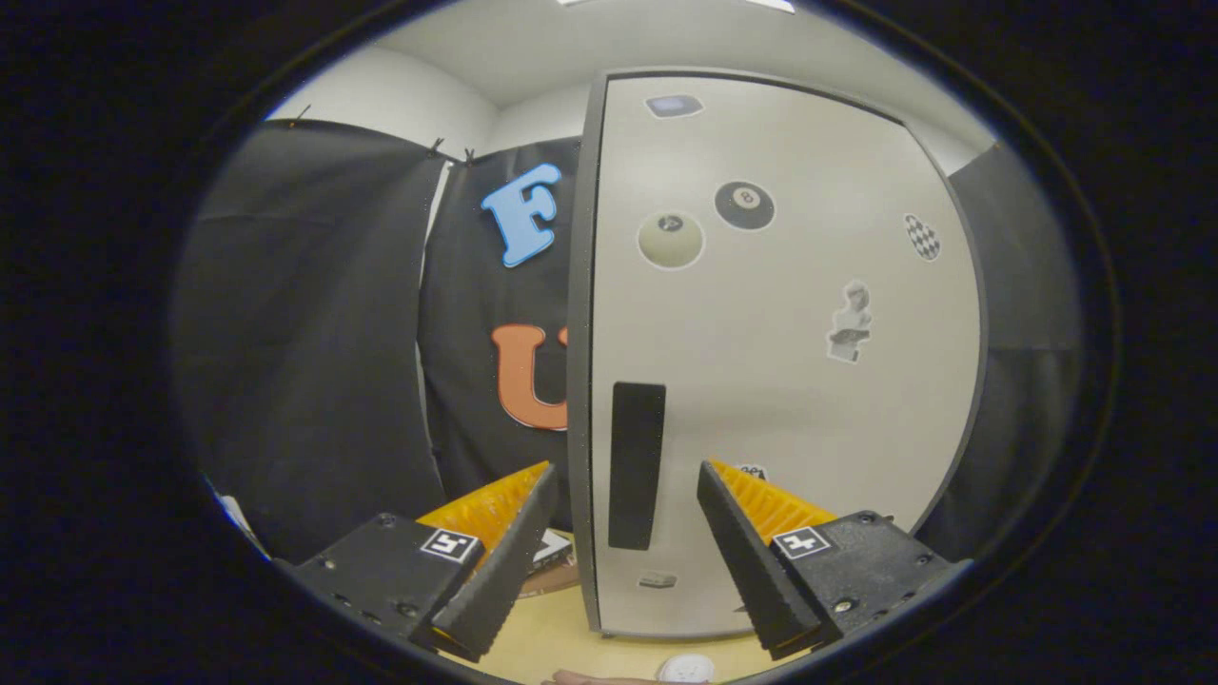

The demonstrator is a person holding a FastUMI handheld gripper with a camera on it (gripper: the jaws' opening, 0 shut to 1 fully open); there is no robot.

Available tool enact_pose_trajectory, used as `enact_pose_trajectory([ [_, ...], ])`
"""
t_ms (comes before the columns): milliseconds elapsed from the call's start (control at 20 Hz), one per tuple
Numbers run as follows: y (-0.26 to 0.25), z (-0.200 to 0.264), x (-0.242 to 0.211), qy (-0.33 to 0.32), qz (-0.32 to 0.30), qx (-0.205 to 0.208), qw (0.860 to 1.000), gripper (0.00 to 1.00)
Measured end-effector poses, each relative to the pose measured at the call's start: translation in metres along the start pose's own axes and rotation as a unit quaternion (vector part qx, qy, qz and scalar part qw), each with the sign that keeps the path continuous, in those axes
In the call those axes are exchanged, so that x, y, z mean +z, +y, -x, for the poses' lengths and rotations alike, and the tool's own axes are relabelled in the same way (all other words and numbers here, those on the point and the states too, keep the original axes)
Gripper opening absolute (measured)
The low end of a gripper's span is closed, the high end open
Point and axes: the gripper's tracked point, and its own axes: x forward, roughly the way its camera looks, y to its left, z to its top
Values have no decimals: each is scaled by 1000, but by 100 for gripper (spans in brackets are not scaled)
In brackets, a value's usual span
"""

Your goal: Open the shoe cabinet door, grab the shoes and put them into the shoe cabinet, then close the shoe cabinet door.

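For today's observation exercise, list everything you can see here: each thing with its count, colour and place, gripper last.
Cabinet door: one, off-white, shut, just ahead of the fingers.
Handle: one, black, upright on the door near its left edge, in line with the gap between the fingers.
Stickers: several, mixed colours, scattered over the door.
Table: one, light wood, under the fingers.
Gripper: one, open, fingers either side of the handle, not touching it.

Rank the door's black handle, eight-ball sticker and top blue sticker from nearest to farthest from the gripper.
1. Black handle, just ahead, between the open gripper's fingers.
2. Eight-ball sticker, higher on the cabinet door.
3. Blue sticker, at the door's top.
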Motion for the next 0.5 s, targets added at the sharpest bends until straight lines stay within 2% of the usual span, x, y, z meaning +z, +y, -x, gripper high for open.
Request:
enact_pose_trajectory([
  [100, -1, -10, -4, 3, -13, -6, 1000, 94],
  [250, -14, -22, -6, 13, -34, -26, 999, 76],
  [450, -7, -30, -14, 29, -58, 0, 998, 48],
  [500, -7, -33, -17, 33, -64, 3, 997, 46],
])
